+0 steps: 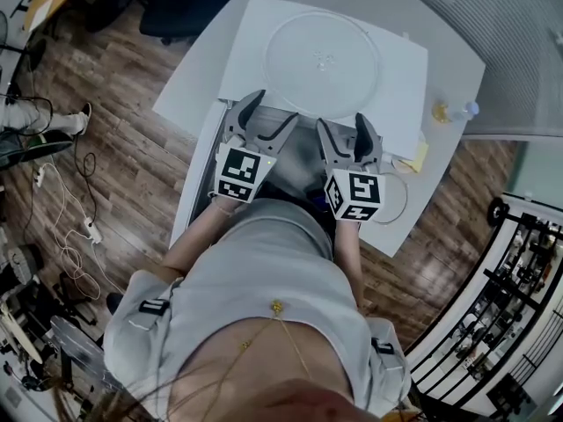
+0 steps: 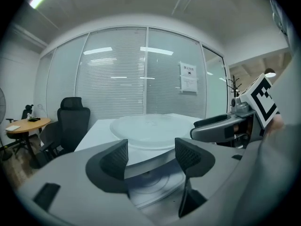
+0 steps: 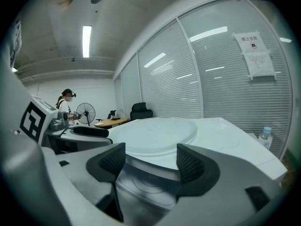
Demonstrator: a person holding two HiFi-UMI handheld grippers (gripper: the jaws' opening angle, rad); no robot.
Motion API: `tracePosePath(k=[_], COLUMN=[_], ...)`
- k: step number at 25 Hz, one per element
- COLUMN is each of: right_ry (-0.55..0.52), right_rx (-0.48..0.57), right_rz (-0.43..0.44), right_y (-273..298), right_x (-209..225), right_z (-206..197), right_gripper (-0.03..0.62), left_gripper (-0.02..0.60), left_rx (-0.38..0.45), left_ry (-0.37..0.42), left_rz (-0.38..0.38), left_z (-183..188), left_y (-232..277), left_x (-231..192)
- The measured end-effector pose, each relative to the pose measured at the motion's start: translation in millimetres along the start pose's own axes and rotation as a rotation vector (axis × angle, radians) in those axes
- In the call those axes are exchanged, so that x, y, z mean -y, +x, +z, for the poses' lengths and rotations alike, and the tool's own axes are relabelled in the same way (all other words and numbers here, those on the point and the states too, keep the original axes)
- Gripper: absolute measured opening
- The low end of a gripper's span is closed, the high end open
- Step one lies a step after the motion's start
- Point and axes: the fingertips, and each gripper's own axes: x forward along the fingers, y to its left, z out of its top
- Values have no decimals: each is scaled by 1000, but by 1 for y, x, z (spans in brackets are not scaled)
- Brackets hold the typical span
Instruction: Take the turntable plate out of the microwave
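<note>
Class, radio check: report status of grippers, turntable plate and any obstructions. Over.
Left gripper open, empty. Right gripper open, empty. Turntable plate lies flat on white surface ahead, untouched. Nothing between grippers and plate.

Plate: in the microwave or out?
Out. The turntable plate lies flat on the white surface, in the open. The left gripper and right gripper are open, holding nothing.

A water bottle [image 1: 453, 111] sits at the far right corner of the pale table [image 1: 189, 86] in front of me, with a yellow note [image 1: 415, 156] nearer on that side. Cables [image 1: 66, 227] trail over the wooden floor [image 1: 132, 148] to my left. Beyond, I see a black office chair [image 2: 73, 119] and a paper notice [image 2: 189, 77] on the blinded glass wall [image 2: 117, 74].
</note>
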Motion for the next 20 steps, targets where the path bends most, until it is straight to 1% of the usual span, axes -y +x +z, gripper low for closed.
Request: tracePosePath(k=[5,11,20], right_ry=[-3,-2,-17], right_rx=[2,8,12], right_rz=[-3,-9,-2], right_y=[1,4,4], right_x=[0,2,0], right_z=[2,0,1], right_gripper=[324,324,324], left_gripper=[324,323,322], left_rx=[9,16,18], left_ry=[-33,-40,-37], left_rz=[-4,10,6], left_z=[0,0,0], left_y=[1,5,4], left_x=[0,-1,-2])
